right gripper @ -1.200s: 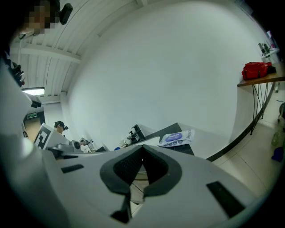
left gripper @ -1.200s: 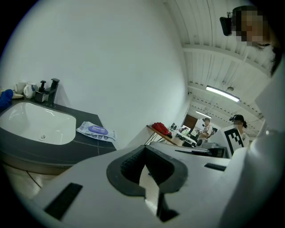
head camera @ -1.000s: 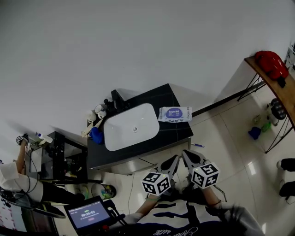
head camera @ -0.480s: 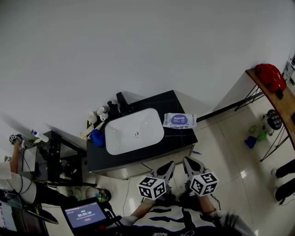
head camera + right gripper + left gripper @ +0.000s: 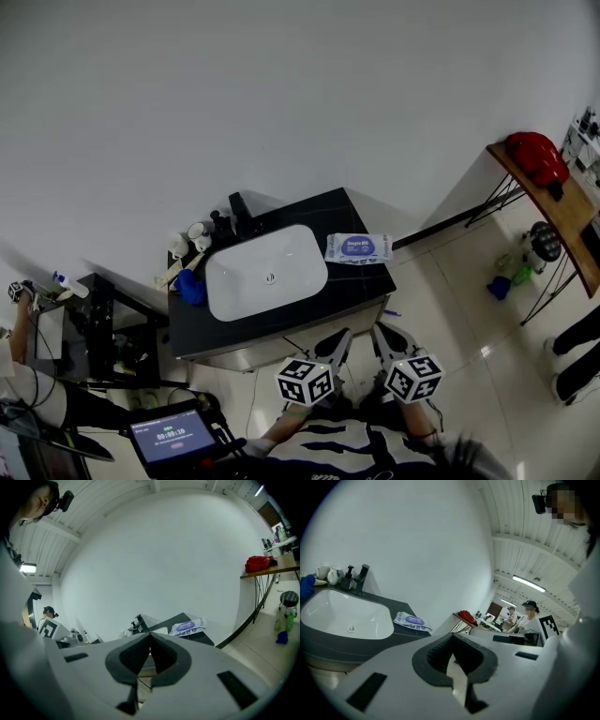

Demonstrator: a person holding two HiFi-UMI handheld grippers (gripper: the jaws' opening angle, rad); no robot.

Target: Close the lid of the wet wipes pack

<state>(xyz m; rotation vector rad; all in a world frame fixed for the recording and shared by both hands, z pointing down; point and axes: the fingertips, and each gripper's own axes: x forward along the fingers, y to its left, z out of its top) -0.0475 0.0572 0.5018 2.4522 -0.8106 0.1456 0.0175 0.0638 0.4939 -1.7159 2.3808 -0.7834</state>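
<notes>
Grey-padded left gripper (image 5: 452,638) and right gripper (image 5: 150,635) are hanging pinched together, empty, before the black counter (image 5: 367,277). Beyond, the white, purple-labelled wet wipes pack (image 5: 359,247) is lying beside the white basin (image 5: 242,283), well apart; lid state unreadable, fitting approach or withdrawal alike.

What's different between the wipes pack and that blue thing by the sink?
The wet wipes pack is white with a purple label; the blue thing is solid blue. The pack lies flat right of the basin; the blue thing sits bunched at its left. Both rest on the dark countertop.
</notes>
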